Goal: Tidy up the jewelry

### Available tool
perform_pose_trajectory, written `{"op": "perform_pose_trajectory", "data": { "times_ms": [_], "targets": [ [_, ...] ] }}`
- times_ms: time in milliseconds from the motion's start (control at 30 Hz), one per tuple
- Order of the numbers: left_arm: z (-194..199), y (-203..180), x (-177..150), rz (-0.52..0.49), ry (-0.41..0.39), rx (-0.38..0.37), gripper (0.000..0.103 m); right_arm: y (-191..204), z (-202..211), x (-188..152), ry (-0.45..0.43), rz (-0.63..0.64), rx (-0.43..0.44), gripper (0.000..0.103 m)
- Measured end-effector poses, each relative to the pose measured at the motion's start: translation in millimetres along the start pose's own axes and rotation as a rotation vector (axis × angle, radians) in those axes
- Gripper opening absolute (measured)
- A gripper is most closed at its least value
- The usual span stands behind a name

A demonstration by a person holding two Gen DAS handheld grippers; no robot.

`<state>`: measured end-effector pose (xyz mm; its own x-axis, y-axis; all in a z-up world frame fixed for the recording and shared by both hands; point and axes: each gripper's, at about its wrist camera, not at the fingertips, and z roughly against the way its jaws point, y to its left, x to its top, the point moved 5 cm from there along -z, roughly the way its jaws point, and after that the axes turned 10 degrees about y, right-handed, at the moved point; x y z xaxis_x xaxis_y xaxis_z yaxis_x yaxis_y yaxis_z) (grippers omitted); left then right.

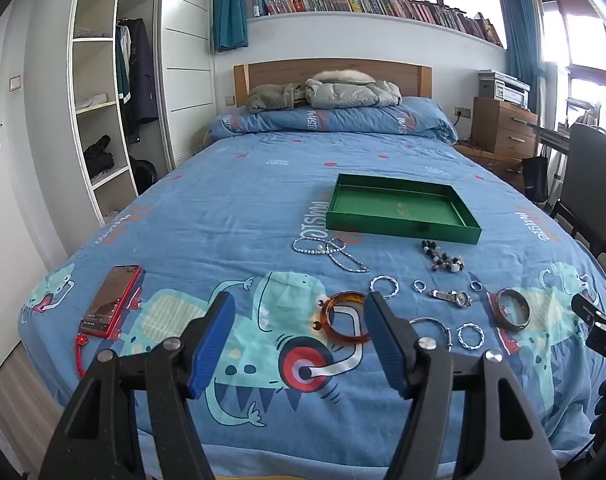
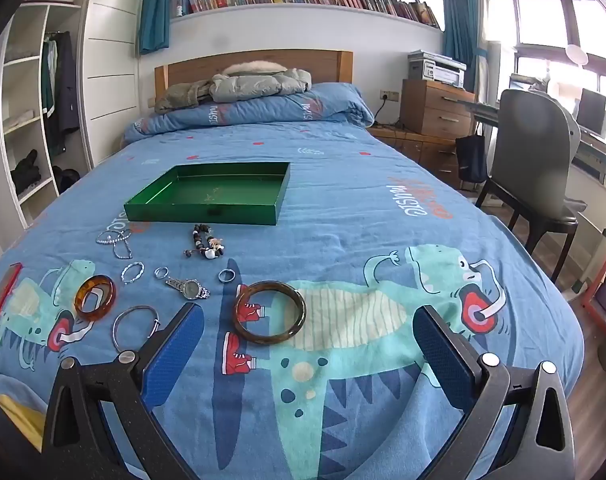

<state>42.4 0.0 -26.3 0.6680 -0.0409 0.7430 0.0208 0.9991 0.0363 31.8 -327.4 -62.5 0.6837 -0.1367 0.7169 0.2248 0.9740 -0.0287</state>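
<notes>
Jaws of the left gripper (image 1: 299, 320) stand wide apart with nothing between the ribbed blue pads; jaws of the right gripper (image 2: 309, 334) are likewise spread wide and hold nothing. Both grippers hang over the near end of the bed (image 1: 243, 208), which is covered by a blue quilted sheet printed with teal dinosaurs.

Jewelry lies loose on the sheet, none of it in the tray:
- Amber bangle (image 1: 345, 317): thick translucent ring, glossy, flat on the sheet just ahead of the left gripper.
- Dark bangle (image 2: 270, 312): thick brown polished ring, flat, between and ahead of the right pads.
- Thin metal bangle (image 2: 136, 327): plain silver wire hoop, beside the right gripper's left pad.
- Wristwatch (image 2: 188, 288): round dial on a linked metal band, laid out flat.
- Twisted silver hoops (image 1: 383, 285) and small plain rings (image 1: 418, 285): scattered near the watch.
- Silver bead strand (image 1: 329, 254): looped, near the tray's front left corner.
- Black and white bead bracelet (image 2: 207, 246): bunched, just in front of the tray.

Green tray (image 1: 403, 229): shallow, rectangular, glossy walls, matte green floor, sitting mid-bed beyond the jewelry.

Red-cased phone (image 1: 111, 306) lies screen up at the bed's left edge, well apart from the jewelry
</notes>
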Motion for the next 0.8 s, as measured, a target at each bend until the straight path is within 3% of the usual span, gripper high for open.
{"op": "perform_pose_trajectory", "data": {
  "times_ms": [800],
  "targets": [
    [0, -10, -2, -0.014, 0.017, -0.015, 0.065, 2, 10, 5, -0.026, 0.022, -0.012, 0.103]
  ]
}}
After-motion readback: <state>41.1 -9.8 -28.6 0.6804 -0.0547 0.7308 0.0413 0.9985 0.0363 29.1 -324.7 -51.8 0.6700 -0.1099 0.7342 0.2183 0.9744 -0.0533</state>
